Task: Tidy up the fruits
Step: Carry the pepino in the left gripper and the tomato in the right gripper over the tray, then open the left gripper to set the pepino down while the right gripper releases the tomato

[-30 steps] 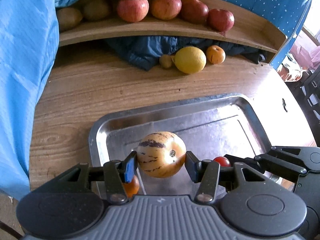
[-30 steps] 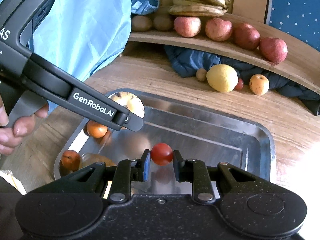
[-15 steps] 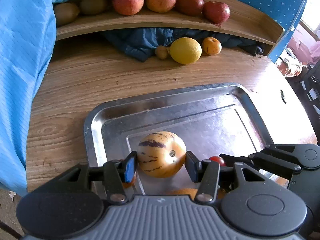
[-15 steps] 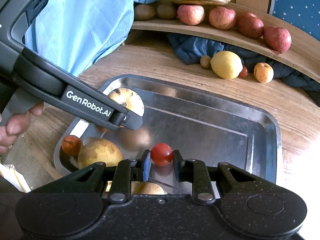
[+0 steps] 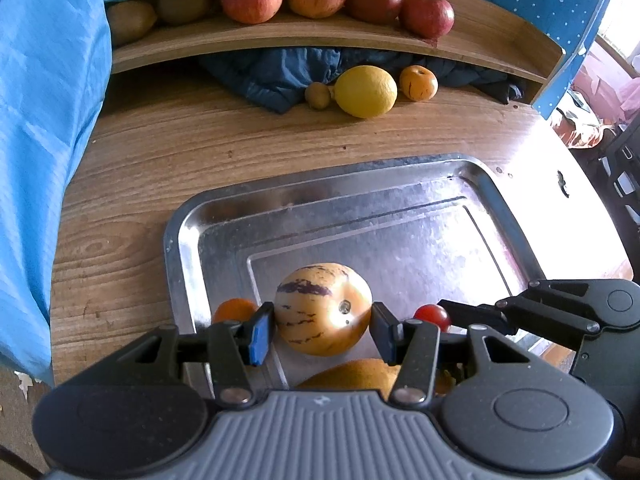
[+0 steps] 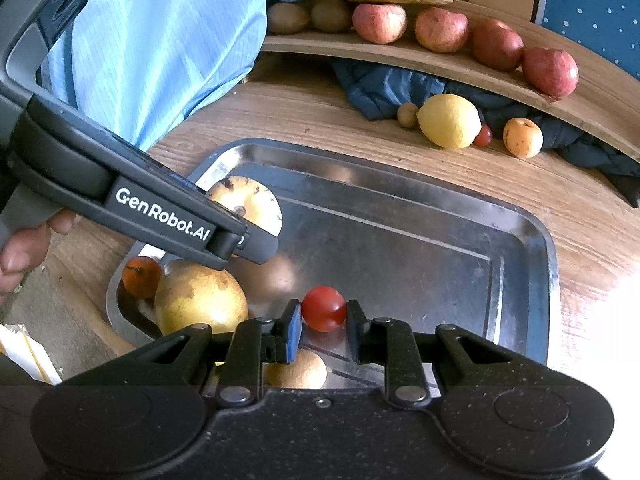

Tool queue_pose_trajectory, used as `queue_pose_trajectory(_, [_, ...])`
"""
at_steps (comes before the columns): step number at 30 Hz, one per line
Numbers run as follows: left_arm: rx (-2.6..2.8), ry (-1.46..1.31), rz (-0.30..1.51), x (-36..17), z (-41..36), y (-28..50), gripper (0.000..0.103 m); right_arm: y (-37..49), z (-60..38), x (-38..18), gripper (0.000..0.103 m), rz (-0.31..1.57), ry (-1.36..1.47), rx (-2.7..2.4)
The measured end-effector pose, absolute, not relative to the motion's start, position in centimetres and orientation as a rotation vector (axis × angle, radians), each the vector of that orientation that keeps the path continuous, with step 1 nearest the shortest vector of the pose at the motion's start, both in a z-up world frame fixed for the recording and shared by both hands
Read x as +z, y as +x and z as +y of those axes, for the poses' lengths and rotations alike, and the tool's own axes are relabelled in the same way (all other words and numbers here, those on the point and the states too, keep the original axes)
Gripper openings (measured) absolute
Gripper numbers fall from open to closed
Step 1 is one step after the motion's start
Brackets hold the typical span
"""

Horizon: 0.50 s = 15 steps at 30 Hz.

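Note:
My left gripper (image 5: 323,330) is shut on a yellow melon with purple stripes (image 5: 323,308), held just above the steel tray (image 5: 360,204). The right gripper (image 6: 323,322) is shut on a small red cherry tomato (image 6: 323,308), also over the tray. In the left wrist view the tomato (image 5: 431,316) shows to the right of the melon, pinched by the other gripper. In the right wrist view the left gripper crosses from the left with the melon (image 6: 248,204). A pear (image 6: 200,300), a small orange (image 6: 141,276) and a brown fruit (image 6: 298,370) lie in the tray's near left corner.
A lemon (image 5: 366,91), a small kiwi (image 5: 318,96) and a small orange fruit (image 5: 418,82) lie on the wooden table by a dark blue cloth (image 5: 280,72). A curved shelf (image 5: 320,38) holds apples, kiwis and bananas. A blue sleeve (image 5: 36,120) fills the left.
Both wrist views have drawn back and lower over the tray: more of the tray's near corner shows, with the pear and brown fruit coming into view. Both grips are unchanged.

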<state>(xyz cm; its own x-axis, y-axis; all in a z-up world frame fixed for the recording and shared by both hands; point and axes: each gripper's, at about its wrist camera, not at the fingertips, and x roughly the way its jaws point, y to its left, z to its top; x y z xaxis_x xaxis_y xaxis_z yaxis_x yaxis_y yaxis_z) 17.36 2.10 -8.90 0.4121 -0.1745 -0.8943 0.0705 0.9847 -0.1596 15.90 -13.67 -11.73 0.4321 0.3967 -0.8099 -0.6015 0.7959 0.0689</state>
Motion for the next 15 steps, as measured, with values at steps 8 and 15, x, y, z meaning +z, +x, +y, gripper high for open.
queue_pose_trajectory(8, [-0.144, -0.113, 1.145, -9.06, 2.07, 17.08, 0.056, 15.75, -13.60, -11.78, 0.026, 0.937, -0.254, 0.635])
queue_pose_trajectory(15, [-0.134, -0.122, 1.127, -8.61, 1.80, 16.54, 0.054, 15.28, -13.82, -11.65, 0.030, 0.929, -0.257, 0.629])
